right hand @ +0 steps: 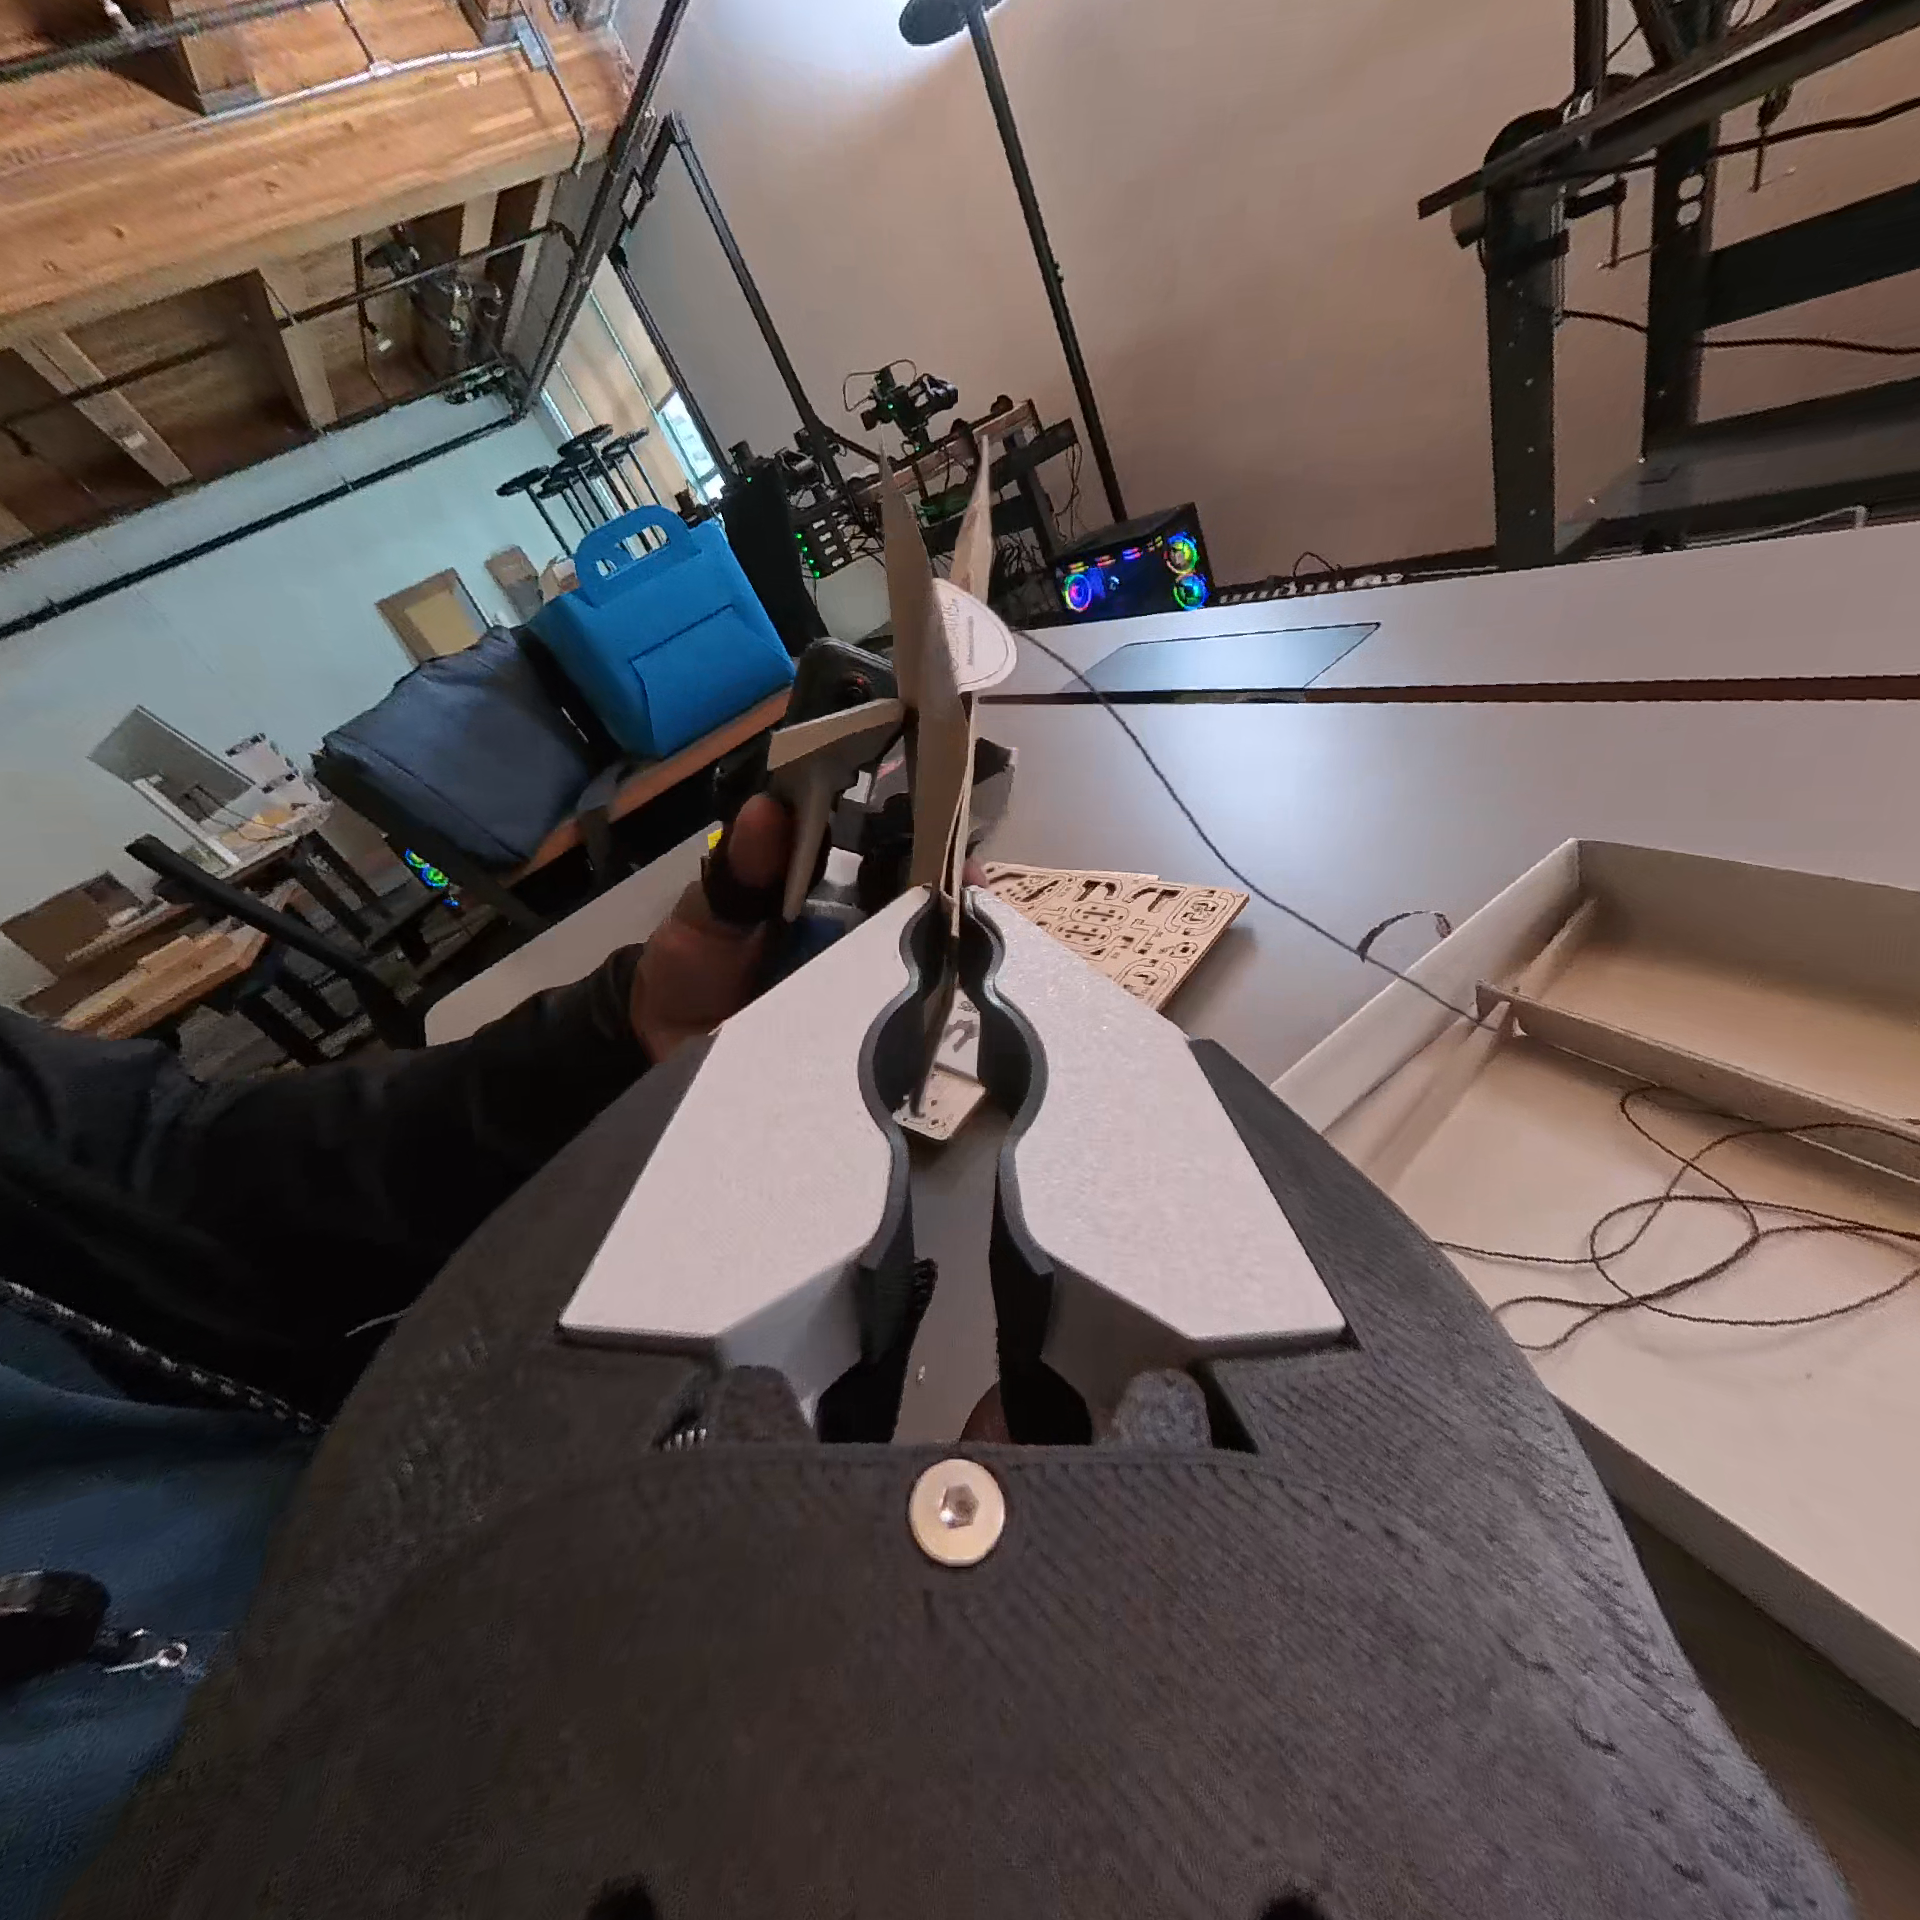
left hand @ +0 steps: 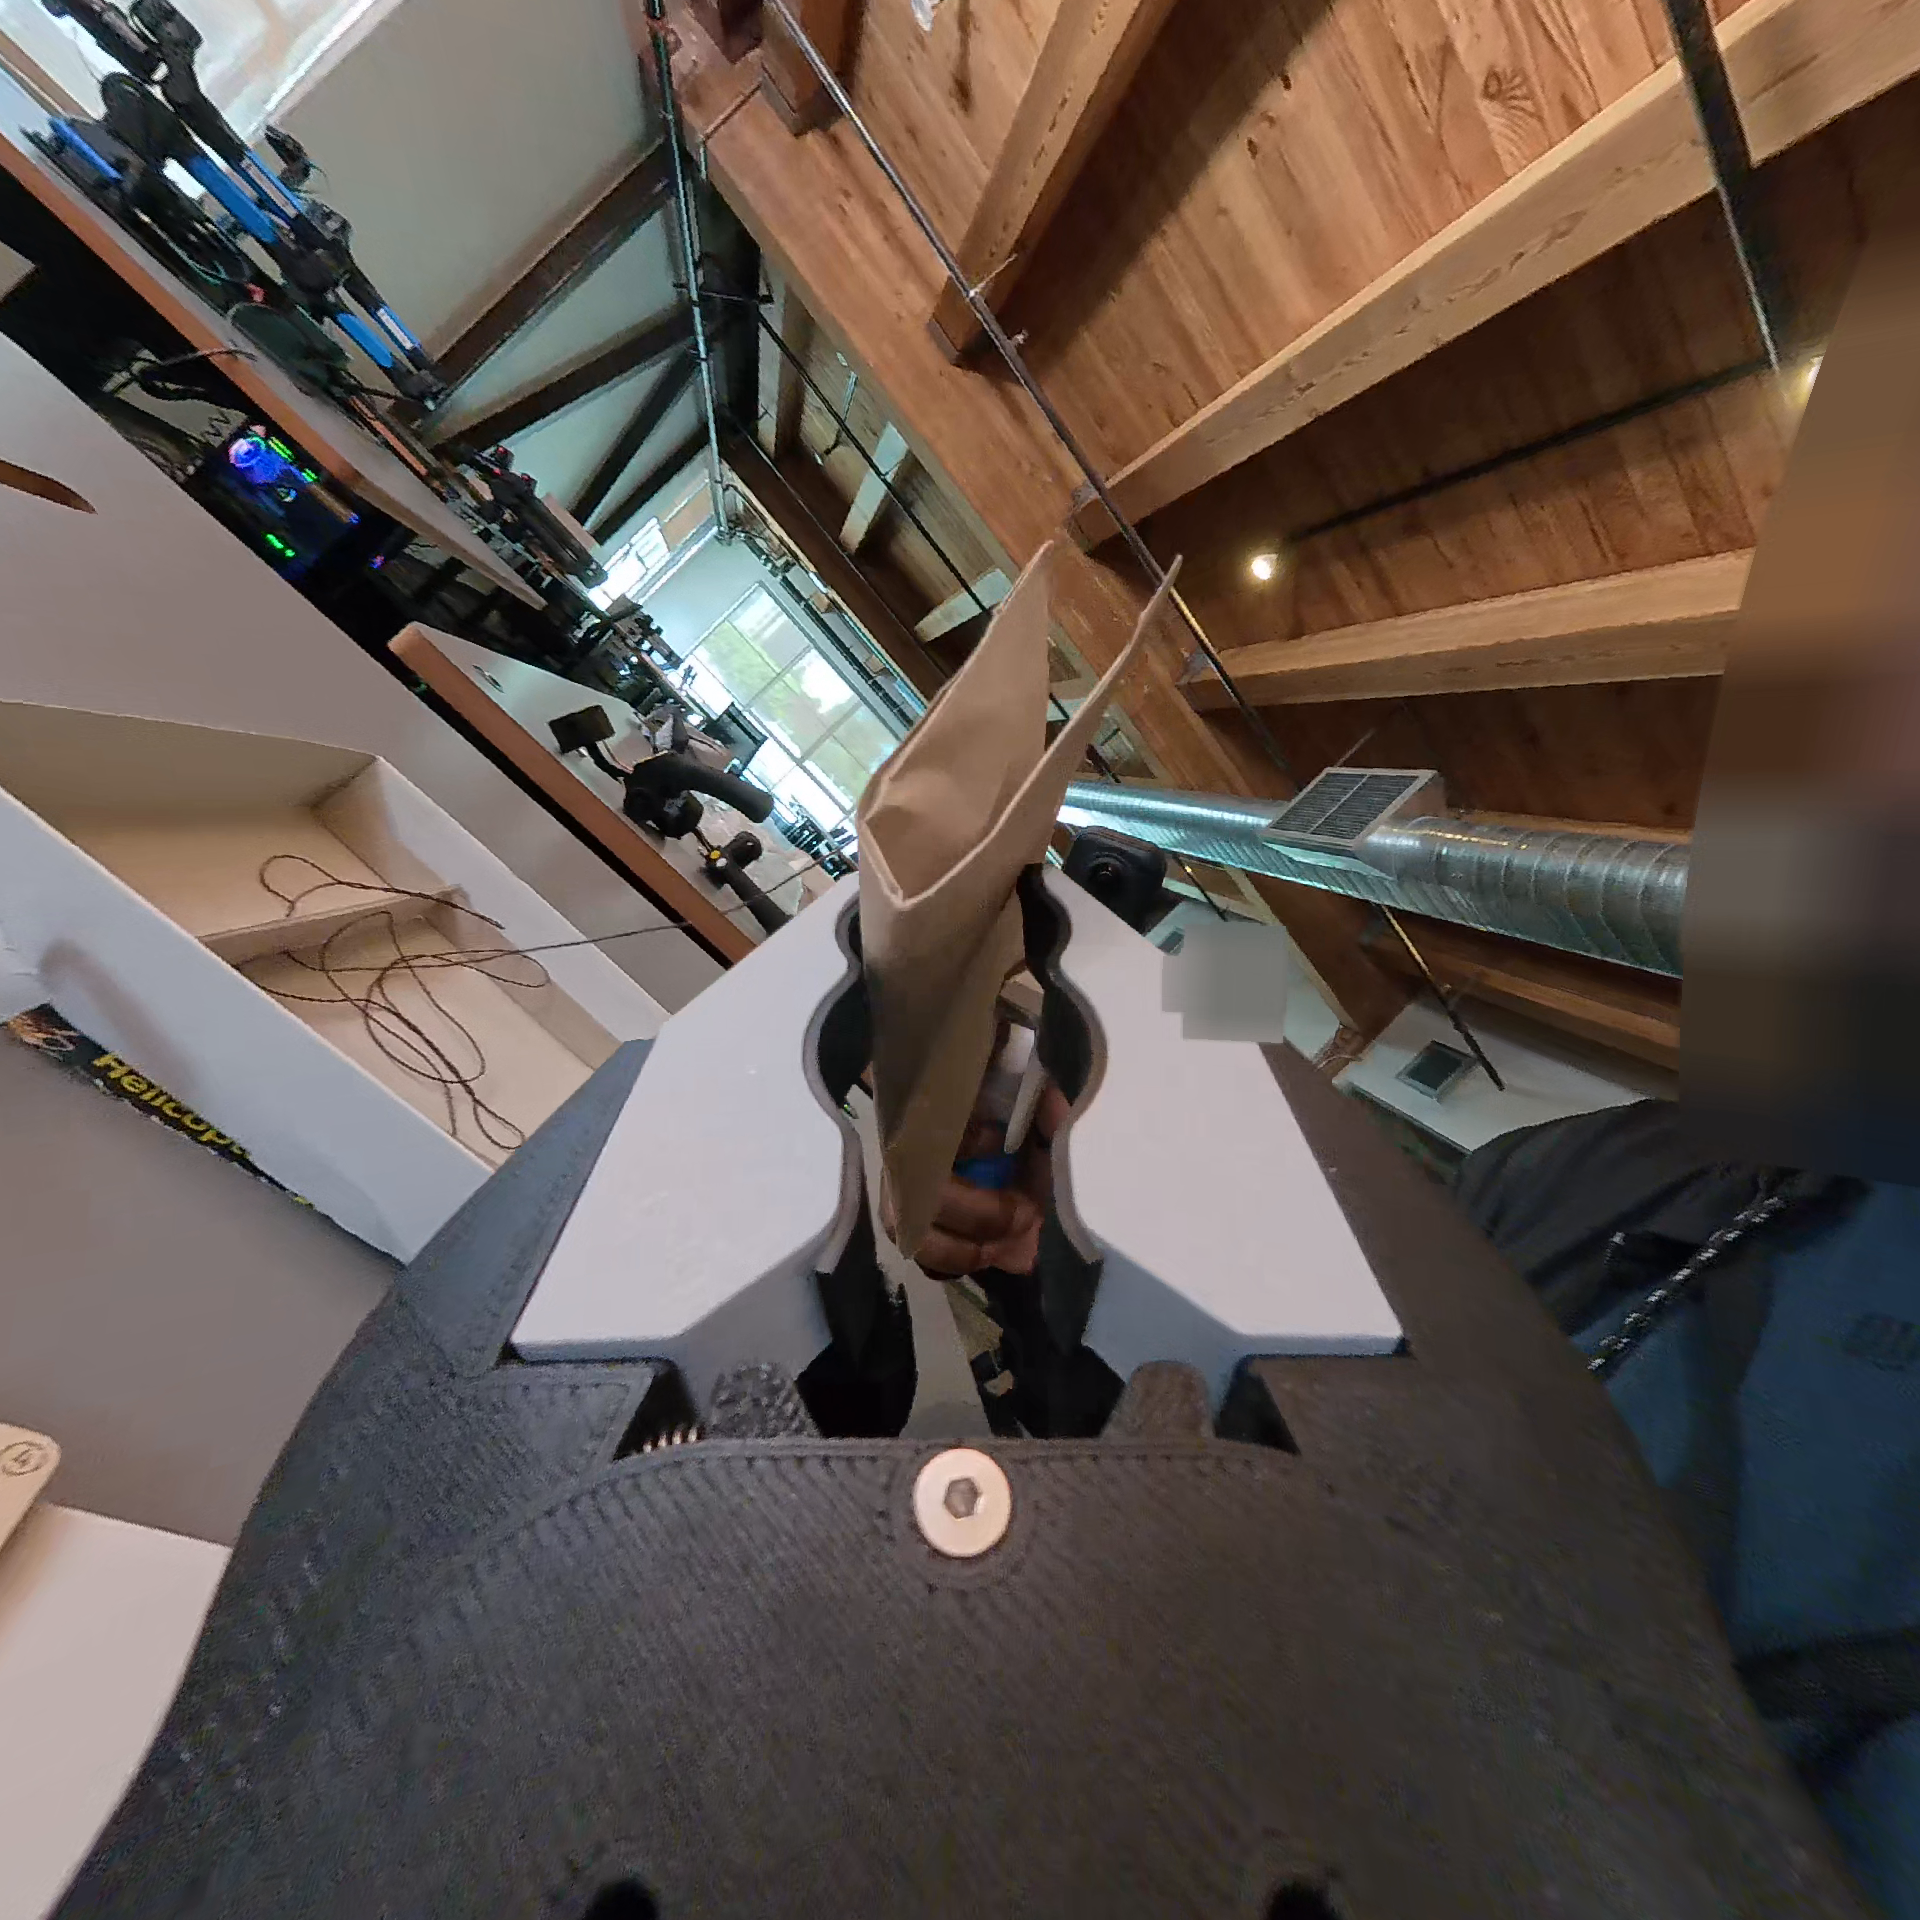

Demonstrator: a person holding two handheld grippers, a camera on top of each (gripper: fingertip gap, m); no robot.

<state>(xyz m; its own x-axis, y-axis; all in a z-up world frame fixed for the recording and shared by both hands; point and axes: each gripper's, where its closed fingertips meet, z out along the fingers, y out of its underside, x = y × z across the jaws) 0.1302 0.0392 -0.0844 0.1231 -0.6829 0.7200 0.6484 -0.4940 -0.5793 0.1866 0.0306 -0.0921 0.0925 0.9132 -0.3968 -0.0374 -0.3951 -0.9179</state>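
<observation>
Currently both tongs aloft | left gripper clenched on folded brown paper bag, tilted toward wooden ceiling | right gripper clenched on thin card piece, near other hand | white tray holds loose dark string, perforated wooden sheet beside it

A robotics lab or workshop: robot arms on benches, glowing computer towers, exposed timber ceiling, metal ducting.
</observation>
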